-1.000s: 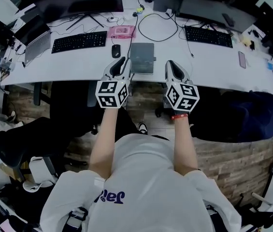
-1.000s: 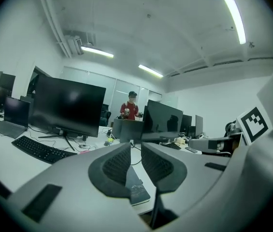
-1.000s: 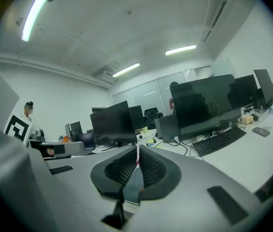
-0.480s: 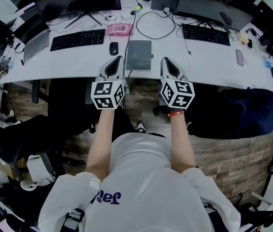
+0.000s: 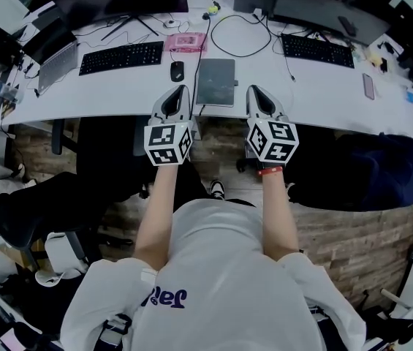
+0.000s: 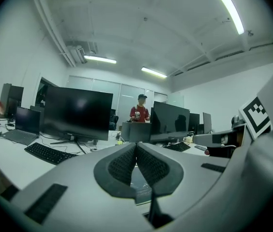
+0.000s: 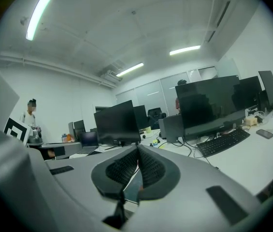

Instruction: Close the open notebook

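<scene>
A dark grey notebook (image 5: 216, 82) lies flat on the white desk (image 5: 301, 86), its cover up; it looks closed. My left gripper (image 5: 180, 88) hovers at the desk's front edge just left of the notebook, jaws shut with nothing between them. My right gripper (image 5: 254, 90) hangs just right of the notebook, also shut and empty. In the left gripper view the pads (image 6: 122, 164) meet at the left gripper (image 6: 136, 144), with the notebook (image 6: 141, 183) below them. In the right gripper view the right gripper (image 7: 137, 148) is closed the same way, over a sliver of the notebook (image 7: 132, 187).
Behind the notebook sit a black mouse (image 5: 177, 71), a pink item (image 5: 185, 42), two keyboards (image 5: 120, 57) (image 5: 317, 50), a looped cable (image 5: 246, 39) and monitors. A laptop (image 5: 54, 64) stands far left, a phone (image 5: 368, 86) at right. Black chairs (image 5: 38, 210) flank me. A person (image 6: 139, 112) stands beyond the desks.
The left gripper's jaws, slightly apart in the earliest frame, are now closed. Both grippers have barely shifted; the notebook has not moved.
</scene>
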Motion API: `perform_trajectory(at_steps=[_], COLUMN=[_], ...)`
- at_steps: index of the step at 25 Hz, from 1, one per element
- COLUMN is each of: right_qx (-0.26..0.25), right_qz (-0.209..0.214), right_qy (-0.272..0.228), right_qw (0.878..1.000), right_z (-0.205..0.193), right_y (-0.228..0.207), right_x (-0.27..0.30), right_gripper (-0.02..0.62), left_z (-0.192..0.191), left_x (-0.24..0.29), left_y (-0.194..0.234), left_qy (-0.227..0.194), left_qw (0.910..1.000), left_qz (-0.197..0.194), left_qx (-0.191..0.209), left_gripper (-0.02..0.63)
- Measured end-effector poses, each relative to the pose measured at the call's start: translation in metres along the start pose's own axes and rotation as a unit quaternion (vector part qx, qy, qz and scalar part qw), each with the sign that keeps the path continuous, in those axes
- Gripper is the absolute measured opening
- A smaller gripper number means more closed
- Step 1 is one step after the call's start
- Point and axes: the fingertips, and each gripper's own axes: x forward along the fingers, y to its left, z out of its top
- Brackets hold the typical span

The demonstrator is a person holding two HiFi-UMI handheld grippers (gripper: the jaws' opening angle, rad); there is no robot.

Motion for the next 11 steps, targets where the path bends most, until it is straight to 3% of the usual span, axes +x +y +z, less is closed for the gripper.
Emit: perform_trajectory(at_steps=[6,11], right_qx=[0.01,0.012], right_qz=[0.001,0.007], right_qy=[0.006,0.021], right_qw=[1.0,1.0], right_z=[-0.005,-0.015], right_y=[-0.001,-0.002], right_x=[0.021,0.055], right_gripper=[0.015,0.015], left_z=[-0.003,-0.005], left_x=[0.015,0.038], left_y=[0.011,0.032], left_qy=[0.007,0.003], left_qw=[1.0,0.9994], left_qz=[-0.005,-0.009], left_qx=[0.0,-0.032], left_gripper=[0.02,0.02])
